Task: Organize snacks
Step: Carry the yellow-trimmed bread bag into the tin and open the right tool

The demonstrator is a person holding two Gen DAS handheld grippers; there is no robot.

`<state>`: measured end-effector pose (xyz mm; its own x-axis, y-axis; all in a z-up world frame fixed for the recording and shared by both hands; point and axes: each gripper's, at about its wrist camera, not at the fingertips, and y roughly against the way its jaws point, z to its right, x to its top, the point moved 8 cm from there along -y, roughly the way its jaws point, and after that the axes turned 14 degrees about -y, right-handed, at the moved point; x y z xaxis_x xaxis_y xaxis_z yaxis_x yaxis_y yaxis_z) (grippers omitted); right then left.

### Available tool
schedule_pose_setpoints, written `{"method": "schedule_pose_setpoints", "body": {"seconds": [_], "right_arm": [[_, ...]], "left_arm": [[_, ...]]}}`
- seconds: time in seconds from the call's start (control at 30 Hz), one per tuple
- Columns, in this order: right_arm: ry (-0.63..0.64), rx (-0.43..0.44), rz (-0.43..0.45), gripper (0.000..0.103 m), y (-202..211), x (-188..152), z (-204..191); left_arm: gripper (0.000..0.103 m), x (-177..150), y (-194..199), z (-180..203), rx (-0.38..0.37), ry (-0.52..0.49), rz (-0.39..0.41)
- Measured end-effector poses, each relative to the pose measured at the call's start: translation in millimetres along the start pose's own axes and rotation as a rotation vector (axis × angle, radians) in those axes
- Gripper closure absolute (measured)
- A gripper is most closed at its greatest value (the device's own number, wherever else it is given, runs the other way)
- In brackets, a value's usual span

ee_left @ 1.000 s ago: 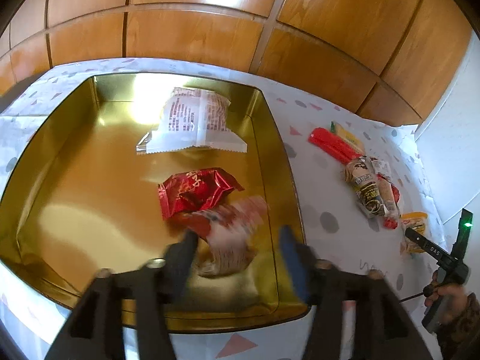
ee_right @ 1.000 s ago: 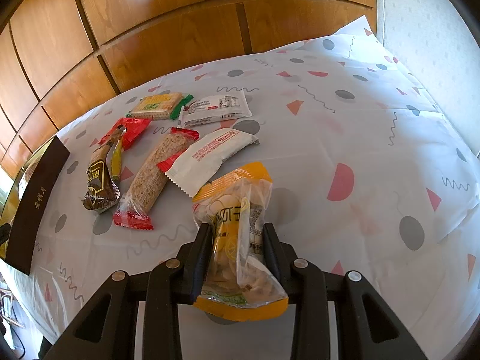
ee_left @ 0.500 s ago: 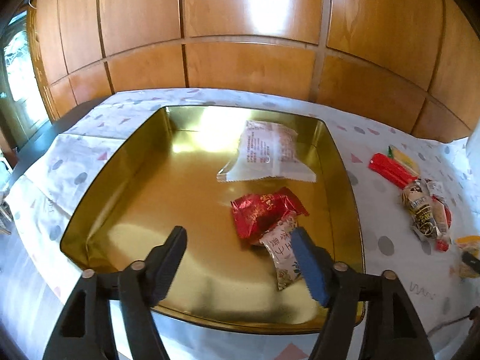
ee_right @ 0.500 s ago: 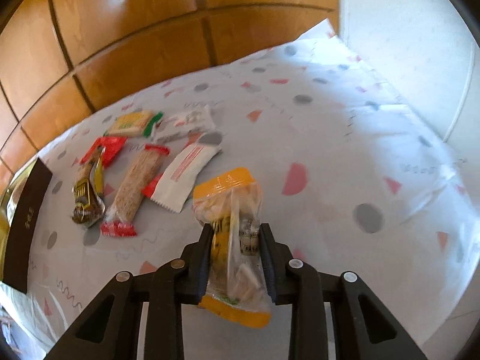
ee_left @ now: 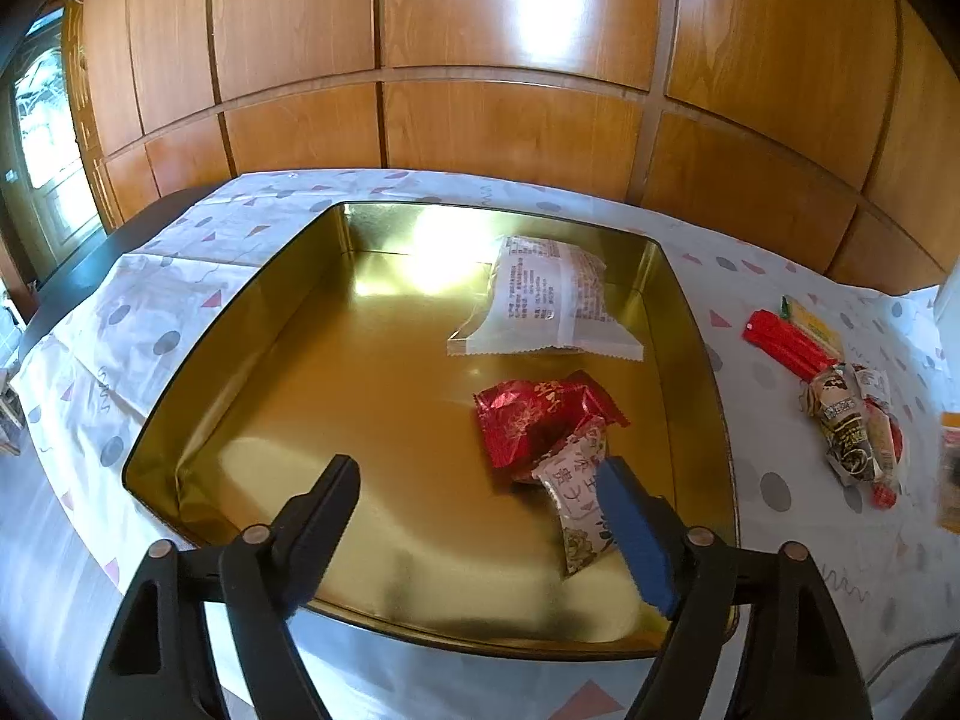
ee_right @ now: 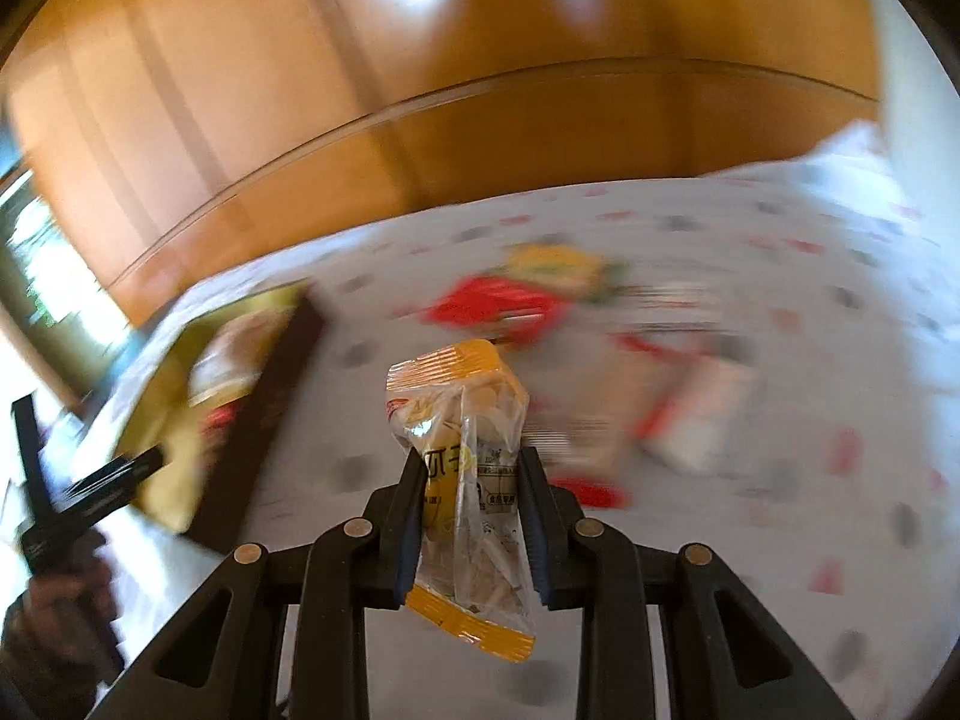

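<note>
A gold tin tray (ee_left: 252, 324) lies on the patterned tablecloth. In it lie a white packet (ee_left: 552, 300), a red packet (ee_left: 534, 420) and a small pale packet (ee_left: 579, 501). My left gripper (ee_left: 480, 480) is open and empty above the tray's near part. My right gripper (ee_right: 471, 474) is shut on a clear and yellow snack bag (ee_right: 468, 468), held above the table. The tray shows blurred at the left of the right wrist view (ee_right: 168, 408). Several loose snacks (ee_left: 840, 408) lie right of the tray.
A wood panel wall (ee_left: 510, 60) stands behind the table. A dark table edge (ee_left: 90, 264) and a window (ee_left: 42, 120) are at the far left. The person's left hand with its gripper handle (ee_right: 54, 516) shows in the right wrist view.
My left gripper let the pale packet drop into the tray and drew back and up. My right gripper lifted the yellow bag and swung left toward the tray; its view is now blurred.
</note>
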<state>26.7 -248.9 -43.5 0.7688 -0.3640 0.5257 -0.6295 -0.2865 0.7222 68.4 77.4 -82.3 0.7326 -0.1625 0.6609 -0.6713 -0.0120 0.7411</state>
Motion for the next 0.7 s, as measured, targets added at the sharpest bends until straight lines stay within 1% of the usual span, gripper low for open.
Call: {"method": "schedule_pose_setpoints", "body": {"seconds": [0.1, 0.2, 0.27, 0.33, 0.4, 0.47, 0.5, 0.53, 0.57, 0.63, 0.7], "right_arm": [[0.073, 0.095, -0.076, 0.074, -23, -12, -53], [0.114, 0.167, -0.140, 0.074, -41, -22, -98], [0.127, 0.209, -0.173, 0.074, -51, -24, -124], [0.136, 0.234, -0.193, 0.074, -59, -25, -145], [0.132, 0.248, -0.205, 0.074, -71, -22, -167], [0.122, 0.263, -0.212, 0.072, -86, -19, -183], [0.112, 0.256, -0.220, 0.070, -94, -19, -188], [0.103, 0.253, -0.233, 0.065, -96, -21, -191], [0.097, 0.252, -0.255, 0.064, -103, -24, -194], [0.087, 0.238, -0.285, 0.063, -115, -30, -196], [0.096, 0.203, -0.273, 0.062, -117, -36, -193]], "left_arm": [[0.020, -2, 1, -4, 0.005, 0.010, -0.001], [0.020, -4, 2, -12, 0.015, 0.025, 0.002], [0.020, -4, 3, -17, 0.024, 0.034, 0.005], [0.020, -5, 4, -23, 0.035, 0.042, 0.010], [0.020, -6, 5, -32, 0.055, 0.056, 0.017], [0.020, -7, 7, -40, 0.072, 0.074, 0.019], [0.020, -9, 6, -45, 0.079, 0.085, 0.018], [0.020, -10, 6, -51, 0.086, 0.099, 0.016], [0.020, -13, 6, -56, 0.091, 0.113, 0.013], [0.020, -17, 5, -62, 0.095, 0.131, 0.005], [0.020, -21, 4, -66, 0.099, 0.136, -0.003]]}}
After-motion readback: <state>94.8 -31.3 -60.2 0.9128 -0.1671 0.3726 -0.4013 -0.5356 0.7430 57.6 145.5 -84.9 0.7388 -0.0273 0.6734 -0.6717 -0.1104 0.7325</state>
